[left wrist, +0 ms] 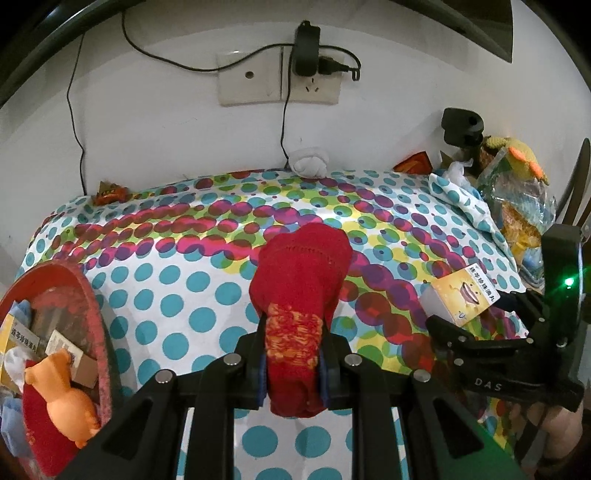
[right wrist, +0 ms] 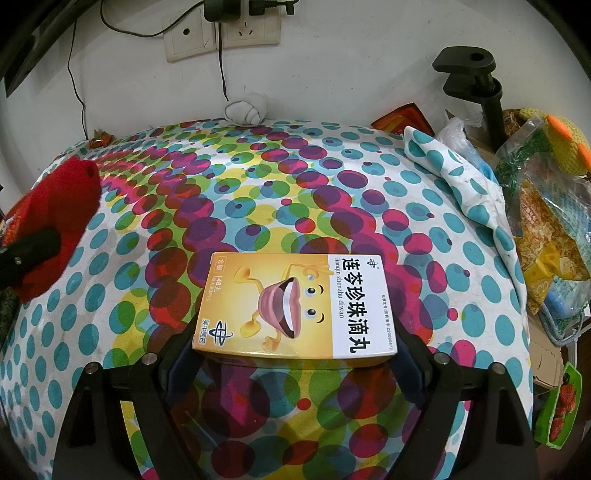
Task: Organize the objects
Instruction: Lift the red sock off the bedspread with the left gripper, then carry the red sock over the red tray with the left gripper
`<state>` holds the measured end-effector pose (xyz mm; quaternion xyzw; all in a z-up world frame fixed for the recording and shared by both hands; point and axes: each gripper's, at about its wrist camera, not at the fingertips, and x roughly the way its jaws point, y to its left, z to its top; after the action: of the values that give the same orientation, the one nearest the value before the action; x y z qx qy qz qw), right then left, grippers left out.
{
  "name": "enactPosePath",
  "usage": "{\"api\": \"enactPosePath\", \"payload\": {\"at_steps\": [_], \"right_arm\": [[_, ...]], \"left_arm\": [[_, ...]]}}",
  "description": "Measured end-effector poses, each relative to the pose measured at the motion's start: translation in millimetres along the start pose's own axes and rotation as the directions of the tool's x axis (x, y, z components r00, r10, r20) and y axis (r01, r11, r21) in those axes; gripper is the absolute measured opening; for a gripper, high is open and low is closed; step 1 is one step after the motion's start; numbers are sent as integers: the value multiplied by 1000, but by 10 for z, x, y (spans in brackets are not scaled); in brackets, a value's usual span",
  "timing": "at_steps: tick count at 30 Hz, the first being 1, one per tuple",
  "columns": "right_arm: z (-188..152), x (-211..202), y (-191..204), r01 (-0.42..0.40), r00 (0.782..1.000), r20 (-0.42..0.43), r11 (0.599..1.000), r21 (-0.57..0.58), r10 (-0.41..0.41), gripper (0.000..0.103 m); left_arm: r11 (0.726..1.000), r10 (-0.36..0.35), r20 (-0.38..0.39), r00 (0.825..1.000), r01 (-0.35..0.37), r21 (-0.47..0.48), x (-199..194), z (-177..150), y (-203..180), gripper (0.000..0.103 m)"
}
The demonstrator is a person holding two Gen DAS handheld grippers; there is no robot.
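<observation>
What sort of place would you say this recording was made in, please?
Probably a lived-in home room: a polka-dot cloth covers the table by a wall with sockets and a charger, and household clutter is piled at the right edge.

Left gripper (left wrist: 293,363): tilted downward, jaws clamped on a red sock (left wrist: 301,295). Right gripper (right wrist: 295,354): tilted downward, jaws wide, gripping a box (right wrist: 295,306).

My left gripper (left wrist: 293,363) holds a sock (left wrist: 301,295) above the table (left wrist: 177,291); a basket (left wrist: 99,325) sits to its left. My right gripper (right wrist: 295,354) flanks a box (right wrist: 295,306), apparently gripping it.
</observation>
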<state>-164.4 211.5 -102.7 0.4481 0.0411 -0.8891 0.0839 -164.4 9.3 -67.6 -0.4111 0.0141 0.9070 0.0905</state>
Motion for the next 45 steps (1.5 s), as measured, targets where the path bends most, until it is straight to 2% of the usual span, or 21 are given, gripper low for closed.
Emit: {"api": "enactPosePath", "payload": {"at_steps": [10, 13, 16, 20, 32, 45], "right_arm": [[4, -5, 0, 0, 1000, 0, 1000, -2, 0, 86], [7, -6, -2, 0, 1000, -1, 1000, -2, 0, 86], [2, -18, -9, 0, 1000, -1, 1000, -2, 0, 86], [4, -12, -6, 0, 1000, -1, 1000, -2, 0, 86], [11, -15, -10, 0, 1000, -1, 1000, -3, 0, 86], [12, -16, -13, 0, 1000, -1, 1000, -3, 0, 86]], "left_arm": [[999, 20, 26, 999, -20, -34, -198, 46, 270, 20], [998, 33, 33, 999, -31, -62, -252, 45, 396, 20], [994, 16, 32, 999, -12, -112, -306, 50, 565, 20], [989, 48, 36, 998, -43, -141, -373, 59, 758, 20], [981, 135, 21, 991, -131, -141, -545, 30, 1220, 20], [962, 235, -9, 972, -234, -144, -605, -50, 1659, 20]]}}
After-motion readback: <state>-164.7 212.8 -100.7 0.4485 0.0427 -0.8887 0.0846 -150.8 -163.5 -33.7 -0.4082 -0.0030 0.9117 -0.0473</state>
